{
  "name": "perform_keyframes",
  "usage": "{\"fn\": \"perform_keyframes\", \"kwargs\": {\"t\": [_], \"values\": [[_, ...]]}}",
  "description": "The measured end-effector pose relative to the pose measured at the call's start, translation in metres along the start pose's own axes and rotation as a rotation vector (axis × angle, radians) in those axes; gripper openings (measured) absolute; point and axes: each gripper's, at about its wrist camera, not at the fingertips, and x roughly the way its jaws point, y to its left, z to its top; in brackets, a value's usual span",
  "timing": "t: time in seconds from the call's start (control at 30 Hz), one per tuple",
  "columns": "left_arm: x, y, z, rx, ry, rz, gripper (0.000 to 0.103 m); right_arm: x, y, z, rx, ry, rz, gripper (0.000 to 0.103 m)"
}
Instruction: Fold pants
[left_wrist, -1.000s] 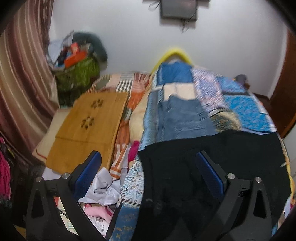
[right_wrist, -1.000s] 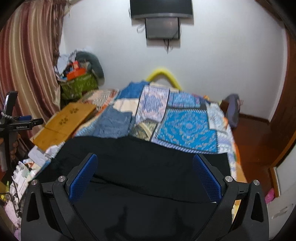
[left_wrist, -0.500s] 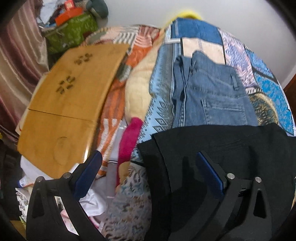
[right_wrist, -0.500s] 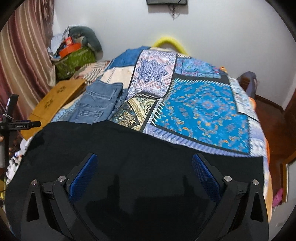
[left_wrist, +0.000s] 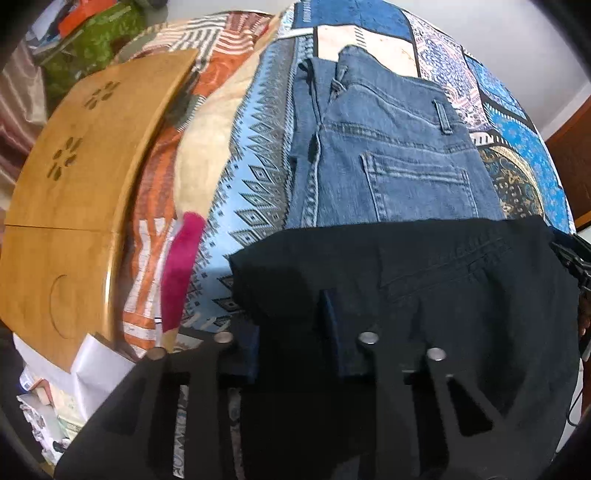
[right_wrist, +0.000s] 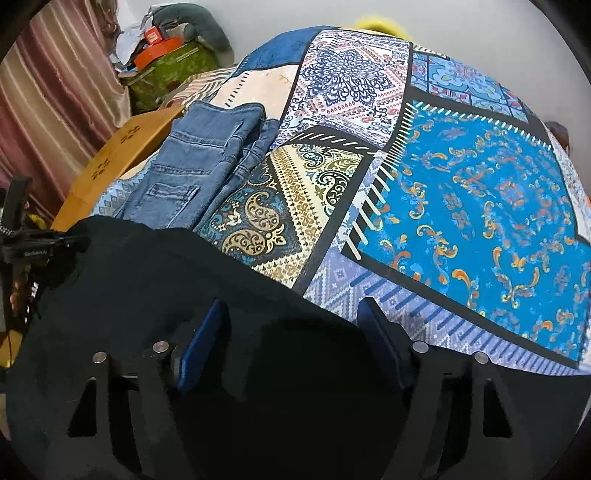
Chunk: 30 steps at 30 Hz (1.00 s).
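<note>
Black pants (left_wrist: 443, 295) spread flat along near edge of patchwork bedspread (right_wrist: 461, 203), directly under both tools. Left gripper (left_wrist: 291, 332) closing on waistband corner, cloth bunched between jaws; right gripper (right_wrist: 291, 343) half spread, closing over far hem. Long axis crosswise, folded blue jeans (left_wrist: 388, 155) just beyond.

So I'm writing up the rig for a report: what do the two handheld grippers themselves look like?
Both look alike: the left gripper and right gripper have black frames with triangular cut-outs, round silver pins at the joints, and flat dark-blue pads lining the fingers. In the left view a thin black cable runs down the picture's right edge. No sleeves show.
</note>
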Motion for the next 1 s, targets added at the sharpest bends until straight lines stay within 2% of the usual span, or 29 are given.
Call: {"fn": "perform_keyframes", "kwargs": {"t": [0.03,0.07,0.17,0.27,0.4,0.63,0.77,1.0], "values": [[-0.003,-0.001,0.001,0.000,-0.006,0.003,0.018,-0.001,0.002,-0.001,-0.012,0.001,0.003,0.060],[-0.006,-0.001,0.001,0.001,-0.013,0.007,0.014,-0.003,0.004,-0.002,-0.024,0.000,0.012,0.047],[-0.013,-0.003,0.004,0.000,-0.031,0.015,0.011,-0.010,0.011,-0.007,-0.051,0.002,0.036,0.019],[-0.023,-0.010,0.005,0.022,-0.059,0.034,0.009,-0.011,0.015,-0.010,-0.065,-0.006,0.011,0.009],[-0.045,-0.017,0.003,0.050,-0.108,0.049,0.009,-0.025,0.020,-0.011,-0.076,-0.067,-0.041,0.006],[-0.108,-0.024,-0.017,0.080,-0.219,0.019,0.007,-0.086,0.038,-0.020,-0.086,-0.216,-0.083,0.005],[-0.146,-0.029,-0.038,0.108,-0.272,0.008,0.007,-0.124,0.053,-0.031,-0.094,-0.269,-0.082,0.005],[-0.195,-0.031,-0.097,0.149,-0.335,0.007,0.005,-0.180,0.085,-0.070,-0.107,-0.332,-0.058,0.005]]}}
